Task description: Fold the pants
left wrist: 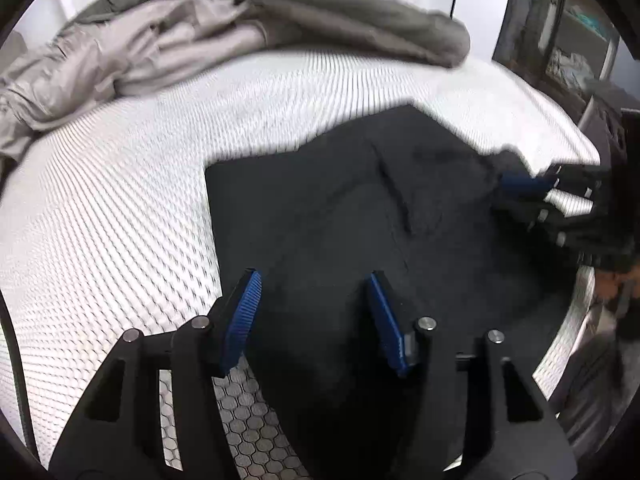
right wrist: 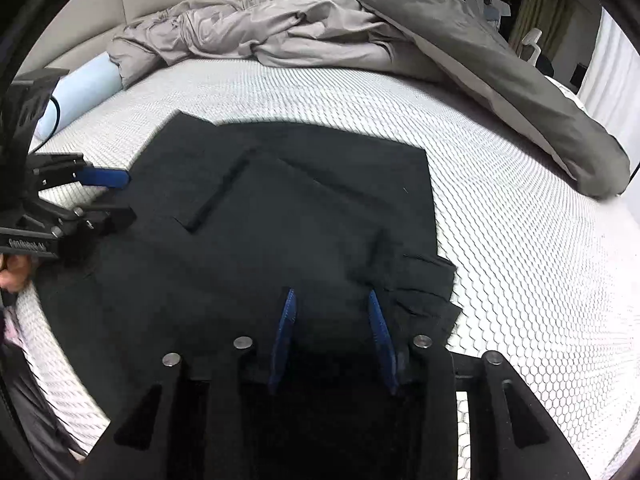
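Observation:
Black pants lie folded into a rough rectangle on the white honeycomb mattress; they also show in the right wrist view. My left gripper is open just above the near left part of the pants, holding nothing; it also shows at the left of the right wrist view. My right gripper is open over the bunched near right edge of the pants, holding nothing. It shows blurred at the right in the left wrist view.
A rumpled beige duvet and a grey blanket lie across the far side of the mattress. A light blue roll sits at the far left. Dark furniture stands beyond the bed's right edge.

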